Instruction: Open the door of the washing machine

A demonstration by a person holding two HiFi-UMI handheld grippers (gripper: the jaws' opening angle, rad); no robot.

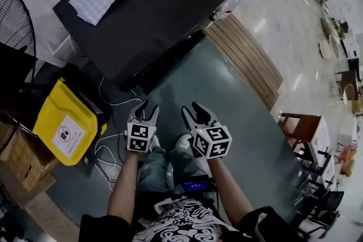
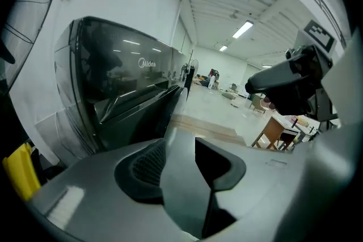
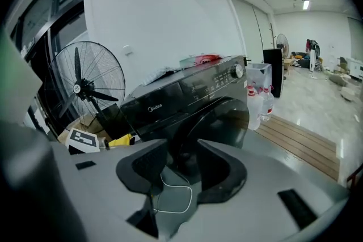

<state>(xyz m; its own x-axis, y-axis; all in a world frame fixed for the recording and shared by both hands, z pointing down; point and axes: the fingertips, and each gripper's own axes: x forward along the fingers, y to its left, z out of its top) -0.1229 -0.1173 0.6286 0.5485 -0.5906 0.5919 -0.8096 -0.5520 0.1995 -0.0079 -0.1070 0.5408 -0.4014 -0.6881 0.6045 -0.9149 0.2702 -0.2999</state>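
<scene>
A: Facing the washing machine (image 1: 142, 14), are both grippers staying clear of it?

B: Yes. The left gripper (image 1: 147, 109) and right gripper (image 1: 191, 109) are hanging wide open and empty. The door (image 3: 218, 116) is lying straight ahead of the right one, while the left is sitting nearer the machine's corner.

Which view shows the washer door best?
Right gripper view: the round washing machine door faces the camera, below the control panel. Head view shows only its bulge from above; left gripper view sees it obliquely.
</scene>
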